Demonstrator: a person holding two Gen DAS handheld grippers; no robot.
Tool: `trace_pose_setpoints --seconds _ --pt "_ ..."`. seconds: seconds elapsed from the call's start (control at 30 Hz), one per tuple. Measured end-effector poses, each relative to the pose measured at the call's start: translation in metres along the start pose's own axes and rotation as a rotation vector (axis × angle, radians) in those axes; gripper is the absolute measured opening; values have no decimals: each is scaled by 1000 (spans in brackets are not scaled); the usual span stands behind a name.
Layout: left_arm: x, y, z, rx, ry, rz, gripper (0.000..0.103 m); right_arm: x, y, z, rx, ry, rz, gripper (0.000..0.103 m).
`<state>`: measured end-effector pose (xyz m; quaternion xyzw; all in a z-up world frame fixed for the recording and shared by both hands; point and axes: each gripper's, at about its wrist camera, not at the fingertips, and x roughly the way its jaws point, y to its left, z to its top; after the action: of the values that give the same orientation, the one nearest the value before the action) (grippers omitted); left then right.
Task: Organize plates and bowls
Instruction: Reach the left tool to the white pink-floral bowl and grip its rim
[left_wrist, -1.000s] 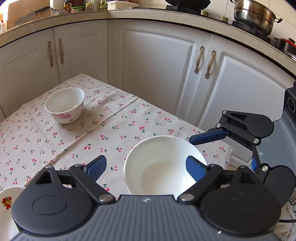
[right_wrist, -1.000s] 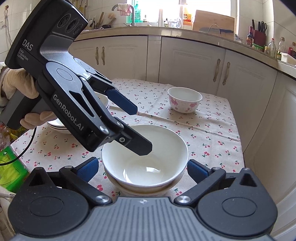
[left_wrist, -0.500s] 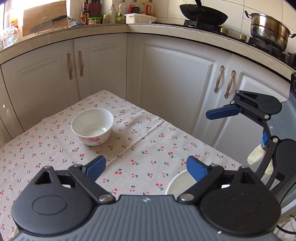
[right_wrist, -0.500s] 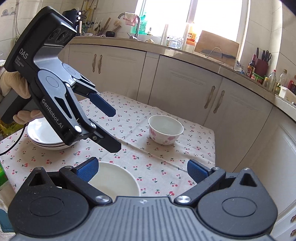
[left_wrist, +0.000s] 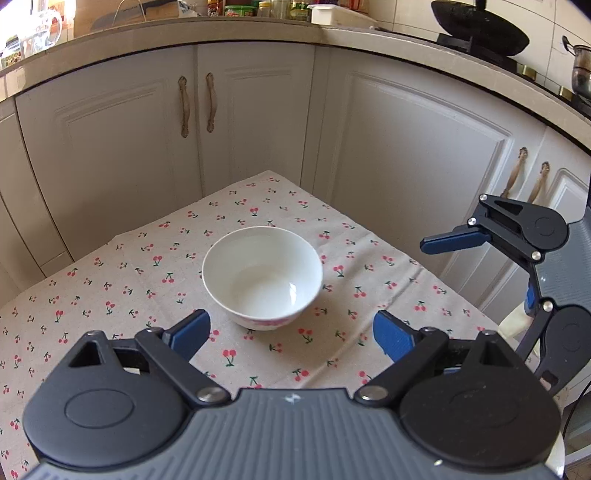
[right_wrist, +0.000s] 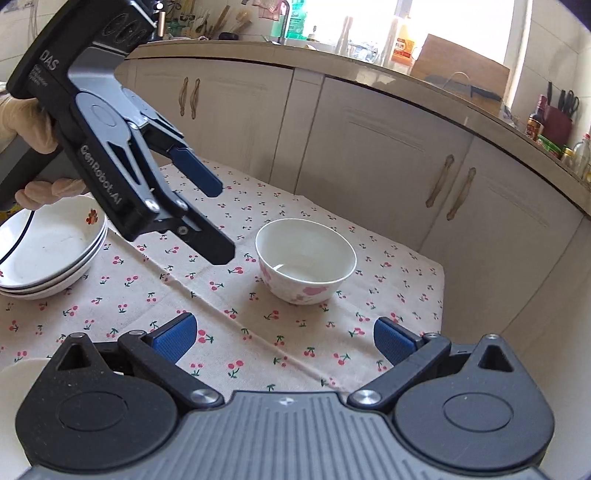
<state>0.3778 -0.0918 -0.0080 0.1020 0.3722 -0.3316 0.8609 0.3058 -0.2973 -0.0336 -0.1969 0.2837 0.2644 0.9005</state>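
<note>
Bowl (left_wrist: 262, 275), white with pink flowers, upright on the cherry-print tabletop (left_wrist: 110, 280), just ahead of the left tool (left_wrist: 291, 332), whose jaws have just been opening and stand apart, empty. Right tool (right_wrist: 284, 334): jaws apart, empty, the bowl ahead. Stacked plates (right_wrist: 48, 251) lie left of it.

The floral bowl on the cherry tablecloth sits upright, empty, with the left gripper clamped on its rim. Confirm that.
Wrong on the grip: in the left wrist view the left gripper is open, short of the floral bowl, touching nothing. The bowl does sit upright and empty on the cherry tablecloth.
</note>
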Motion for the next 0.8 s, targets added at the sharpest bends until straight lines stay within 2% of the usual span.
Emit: trace_pose_setpoints --seconds 0.13,0.5,0.63,0.73,0.8 --pt "24 15 8 -13 21 18 95 28 -11 5 -13 2 48 103" --pt "74 40 20 -60 61 12 92 88 -33 12 36 30 85 103" --pt "84 46 23 -75 61 5 86 99 -36 15 46 28 88 103" --pt "88 47 25 -73 65 -3 77 101 -37 17 52 22 97 102" --pt "91 48 26 -74 67 -9 76 104 -36 17 48 22 94 97"
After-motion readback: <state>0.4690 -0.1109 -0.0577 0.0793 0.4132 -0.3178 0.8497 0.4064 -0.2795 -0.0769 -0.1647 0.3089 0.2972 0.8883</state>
